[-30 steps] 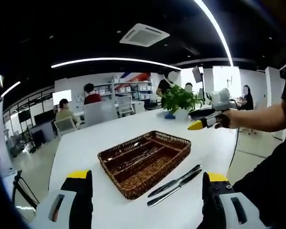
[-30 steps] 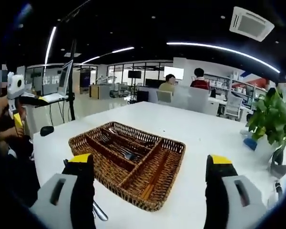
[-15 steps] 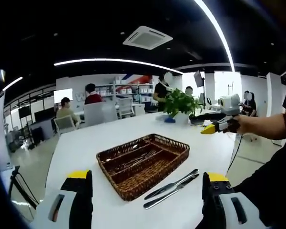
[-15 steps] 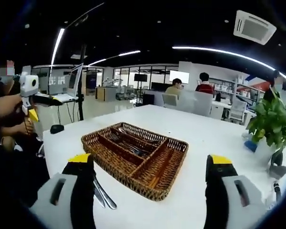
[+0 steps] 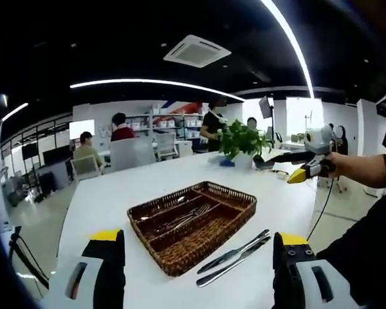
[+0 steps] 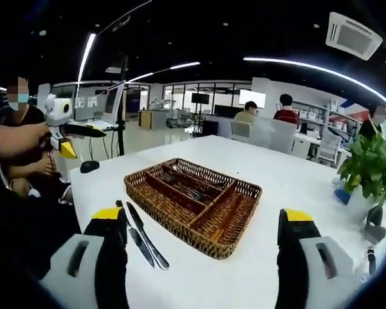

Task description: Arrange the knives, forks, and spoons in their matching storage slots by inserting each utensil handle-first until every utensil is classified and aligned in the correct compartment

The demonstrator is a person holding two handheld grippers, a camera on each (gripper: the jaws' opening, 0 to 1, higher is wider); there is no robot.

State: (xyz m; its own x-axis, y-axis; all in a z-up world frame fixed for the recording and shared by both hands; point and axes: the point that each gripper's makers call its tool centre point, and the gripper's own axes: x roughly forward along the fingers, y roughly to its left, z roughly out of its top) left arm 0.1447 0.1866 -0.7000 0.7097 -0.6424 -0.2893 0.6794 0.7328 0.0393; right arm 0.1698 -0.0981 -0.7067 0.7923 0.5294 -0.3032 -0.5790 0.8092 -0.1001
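Two knives (image 5: 233,257) lie side by side on the white worktop (image 5: 109,199), just beside a wicker tray (image 5: 193,223) holding forks (image 5: 183,217). The left claw (image 5: 196,273) gapes wide above the worktop.

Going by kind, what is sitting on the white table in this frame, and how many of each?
Wicker tray: 1
Knives lying on the table beside the tray: 2
Potted plant: 1
Dark small objects near the plant: kind unclear, not counted
Utensils inside the tray: several, too tangled to count
Total countable: 4
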